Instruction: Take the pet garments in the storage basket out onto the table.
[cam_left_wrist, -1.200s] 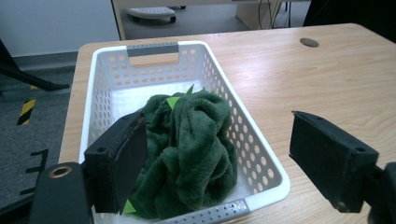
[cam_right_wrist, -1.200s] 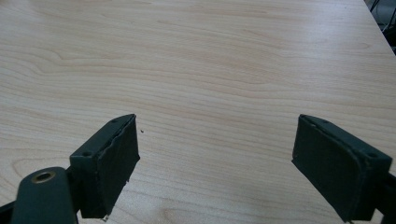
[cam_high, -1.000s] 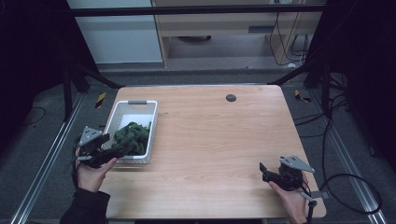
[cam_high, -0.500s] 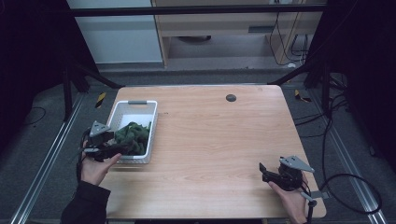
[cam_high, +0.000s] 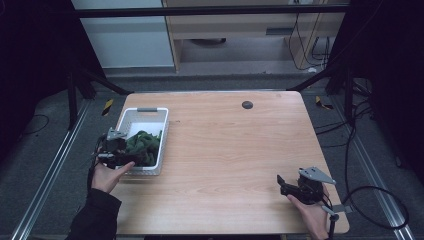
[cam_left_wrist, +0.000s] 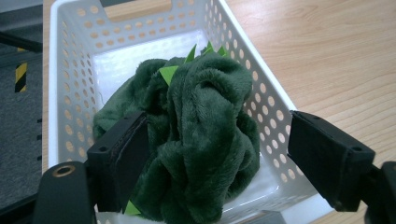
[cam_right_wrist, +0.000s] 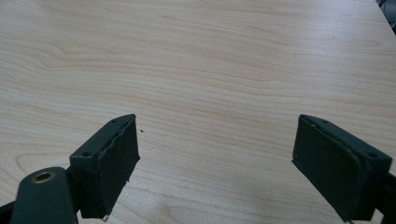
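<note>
A dark green plush cloth (cam_left_wrist: 201, 140) with bright green points lies bunched in a white perforated basket (cam_left_wrist: 70, 93) at the table's left. From above, the plush (cam_high: 142, 145) fills the near half of the basket (cam_high: 150, 117). My left gripper (cam_left_wrist: 217, 135) is open at the basket's near end. Its left jaw touches the plush and its right jaw stands over the basket's right wall. In the high view this left gripper (cam_high: 119, 152) is at the basket's near left corner. My right gripper (cam_right_wrist: 217, 140) is open over bare wood, low near the table's front right (cam_high: 282, 185).
A small dark round disc (cam_high: 247, 104) sits near the table's far edge (cam_high: 215, 93). Bare wooden top (cam_high: 225, 150) stretches between the basket and the right gripper. Cables (cam_high: 365, 195) trail off the table's right side.
My left gripper has moved right and forward from beside the basket to over its near end, jaws now around the plush. The right gripper has not moved.
</note>
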